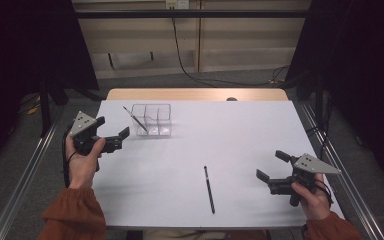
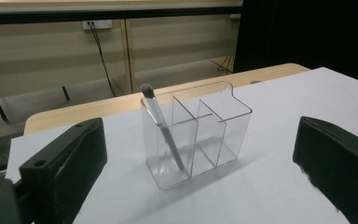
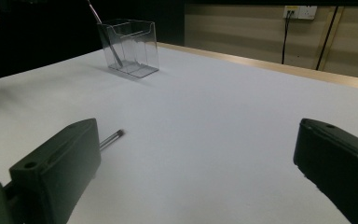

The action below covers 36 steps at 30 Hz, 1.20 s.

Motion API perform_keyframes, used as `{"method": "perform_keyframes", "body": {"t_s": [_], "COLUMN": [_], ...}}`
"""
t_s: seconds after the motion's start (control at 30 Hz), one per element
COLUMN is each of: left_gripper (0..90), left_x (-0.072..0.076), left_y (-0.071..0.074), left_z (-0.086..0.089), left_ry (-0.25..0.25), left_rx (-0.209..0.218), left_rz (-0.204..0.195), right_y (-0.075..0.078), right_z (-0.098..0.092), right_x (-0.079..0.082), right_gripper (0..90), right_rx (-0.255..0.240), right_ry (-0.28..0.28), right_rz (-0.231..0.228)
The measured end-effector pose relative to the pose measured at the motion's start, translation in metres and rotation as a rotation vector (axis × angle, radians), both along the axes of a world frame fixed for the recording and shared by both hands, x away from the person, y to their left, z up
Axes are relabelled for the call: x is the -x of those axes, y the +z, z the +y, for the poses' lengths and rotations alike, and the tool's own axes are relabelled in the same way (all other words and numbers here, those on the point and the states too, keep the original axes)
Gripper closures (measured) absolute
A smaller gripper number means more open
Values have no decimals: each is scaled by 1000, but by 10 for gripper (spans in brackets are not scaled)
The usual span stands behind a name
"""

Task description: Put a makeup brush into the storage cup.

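A clear plastic organiser [image 1: 152, 120] [image 2: 198, 133] [image 3: 129, 46] with three compartments stands on the white table toward the back left. A thin make-up brush [image 1: 135, 119] [image 2: 162, 126] [image 3: 106, 35] leans in its left compartment, bristles up. A second dark brush [image 1: 209, 189] [image 3: 112, 138] lies flat on the table near the front. My left gripper [image 1: 115, 137] [image 2: 198, 186] hovers open just left of the organiser, facing it, with nothing between its jaws. At the front right, my right gripper [image 1: 272, 165] [image 3: 198, 182] is held open and empty, to the right of the lying brush.
The white table top [image 1: 240, 135] has a wooden strip along its back edge [image 1: 195, 94]. Metal rails [image 1: 25, 170] run along both sides of the table. A cable [image 1: 180, 55] hangs down the back wall.
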State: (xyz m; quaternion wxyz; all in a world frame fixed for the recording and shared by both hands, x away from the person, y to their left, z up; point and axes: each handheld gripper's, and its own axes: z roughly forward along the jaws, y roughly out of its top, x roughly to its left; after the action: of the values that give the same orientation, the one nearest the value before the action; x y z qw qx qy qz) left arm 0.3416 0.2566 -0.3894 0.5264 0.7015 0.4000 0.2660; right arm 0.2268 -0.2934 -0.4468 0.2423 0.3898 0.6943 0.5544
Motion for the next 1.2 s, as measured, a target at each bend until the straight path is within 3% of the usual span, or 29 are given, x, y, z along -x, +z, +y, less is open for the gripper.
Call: {"method": "perform_keyframes", "body": {"t_s": [0.33,0.53,0.73,0.83,1.0,1.2], "left_gripper": [25,26,30,30,26,25], "left_x": [32,50,65,72,83,97], "left_y": [-12,-14,-26,-29,-37,-44], "left_z": [4,3,0,-1,2,6], "left_ry": [-28,-41,-79,-77,-78,-72], "left_rx": [9,10,-24,-26,9,19], "left_rz": [-3,-24,-2,-10,1,6], "right_y": [0,0,0,0,0,0], "right_z": [-2,-1,0,-1,-1,1], "right_x": [1,1,0,-1,0,0], "right_gripper": [2,3,3,3,3,3], "right_rx": [-2,3,-1,-1,-2,0], "right_ry": [-6,-8,-8,-13,-12,-10], "right_rz": [1,4,6,12,8,1]}}
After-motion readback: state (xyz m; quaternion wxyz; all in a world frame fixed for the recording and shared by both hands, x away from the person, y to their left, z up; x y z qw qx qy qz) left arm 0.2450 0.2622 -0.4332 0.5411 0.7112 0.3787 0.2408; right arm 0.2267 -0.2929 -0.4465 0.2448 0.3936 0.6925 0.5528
